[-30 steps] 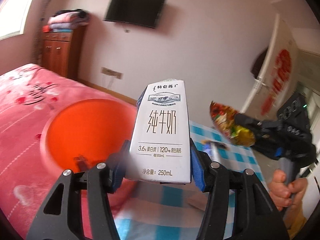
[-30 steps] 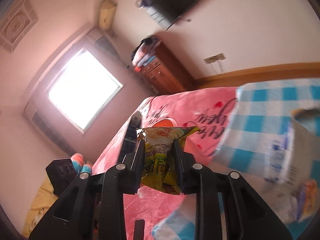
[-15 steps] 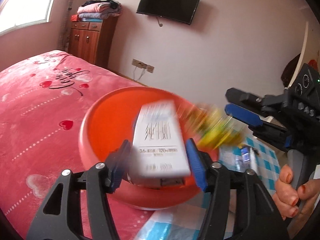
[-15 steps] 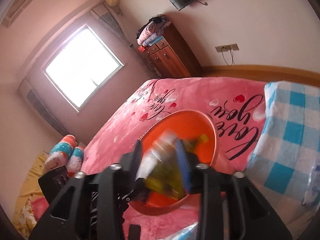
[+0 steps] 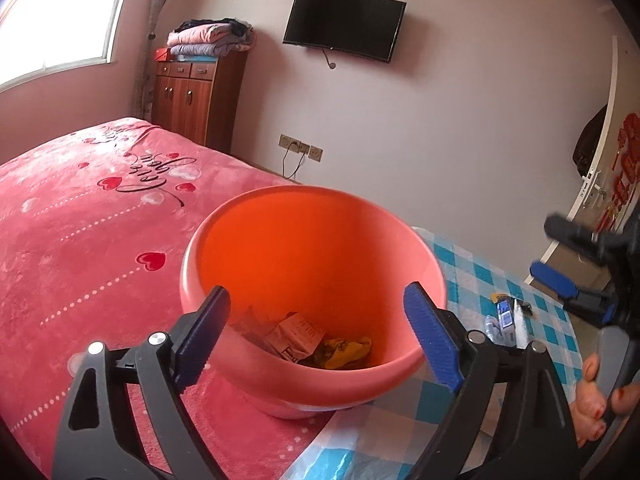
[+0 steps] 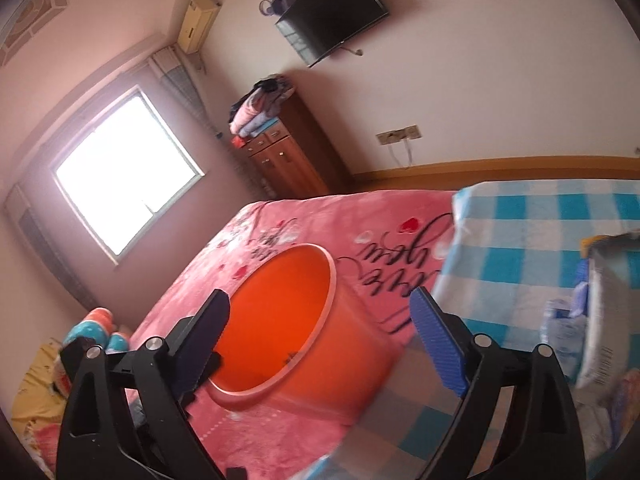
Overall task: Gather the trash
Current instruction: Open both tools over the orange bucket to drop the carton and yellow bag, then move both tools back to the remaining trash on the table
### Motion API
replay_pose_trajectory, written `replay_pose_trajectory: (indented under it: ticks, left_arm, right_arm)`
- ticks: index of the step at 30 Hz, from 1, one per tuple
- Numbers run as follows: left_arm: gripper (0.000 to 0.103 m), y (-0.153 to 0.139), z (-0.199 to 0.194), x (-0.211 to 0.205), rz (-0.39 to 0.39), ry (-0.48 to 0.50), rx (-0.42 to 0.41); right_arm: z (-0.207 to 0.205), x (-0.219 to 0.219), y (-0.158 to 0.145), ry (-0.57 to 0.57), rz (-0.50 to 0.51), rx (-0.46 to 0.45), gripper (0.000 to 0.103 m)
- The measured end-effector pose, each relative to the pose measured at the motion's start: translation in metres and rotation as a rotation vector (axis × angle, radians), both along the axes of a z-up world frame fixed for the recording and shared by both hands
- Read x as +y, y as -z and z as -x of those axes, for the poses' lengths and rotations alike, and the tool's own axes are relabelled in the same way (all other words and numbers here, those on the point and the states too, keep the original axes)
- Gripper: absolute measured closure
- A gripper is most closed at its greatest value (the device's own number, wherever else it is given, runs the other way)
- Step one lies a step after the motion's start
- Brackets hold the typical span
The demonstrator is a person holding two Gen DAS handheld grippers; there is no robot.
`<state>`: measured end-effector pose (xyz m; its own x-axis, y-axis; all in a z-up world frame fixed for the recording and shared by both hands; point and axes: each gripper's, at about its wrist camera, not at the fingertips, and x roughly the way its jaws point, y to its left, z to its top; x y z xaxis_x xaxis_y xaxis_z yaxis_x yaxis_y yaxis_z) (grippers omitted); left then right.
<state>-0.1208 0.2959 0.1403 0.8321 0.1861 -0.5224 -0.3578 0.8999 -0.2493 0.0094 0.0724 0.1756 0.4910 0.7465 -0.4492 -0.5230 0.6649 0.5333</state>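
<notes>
Both pieces of trash had left the tools since a second earlier. An orange basin (image 5: pixel 312 264) sat on the pink bed (image 5: pixel 80 240), holding the milk carton (image 5: pixel 298 336) beside the yellow snack wrapper (image 5: pixel 346 354). Only the left view showed those contents; the right view showed more litter (image 6: pixel 600 320) on the checked cloth (image 6: pixel 532 232). Left tool (image 5: pixel 316 334) and right tool (image 6: pixel 320 338) stood wide, jaws opening, nothing between.

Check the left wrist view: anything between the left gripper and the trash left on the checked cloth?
Nothing visible blocks it. The left gripper, jaws opening and empty, points into the orange bucket; the leftover wrappers lie past the bucket's right rim on the checked cloth, with only bare cloth between.
</notes>
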Motion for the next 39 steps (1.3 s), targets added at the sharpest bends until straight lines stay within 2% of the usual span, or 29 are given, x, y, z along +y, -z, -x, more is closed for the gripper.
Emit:
replay_pose_trajectory:
  ticks: [11, 22, 39]
  left_arm:
    - [0.008, -0.013, 0.011, -0.02, -0.025, 0.019, -0.053]
    - [0.007, -0.02, 0.014, -0.049, -0.043, 0.071, -0.064]
    - [0.007, -0.021, 0.008, -0.12, -0.089, 0.198, -0.034]
  right_arm:
    - [0.017, -0.048, 0.03, 0.092, 0.037, 0.02, 0.012]
    - [0.048, -0.082, 0.04, 0.185, 0.132, -0.1, 0.008]
    - [0.062, -0.165, 0.066, 0.34, 0.121, -0.112, 0.008]
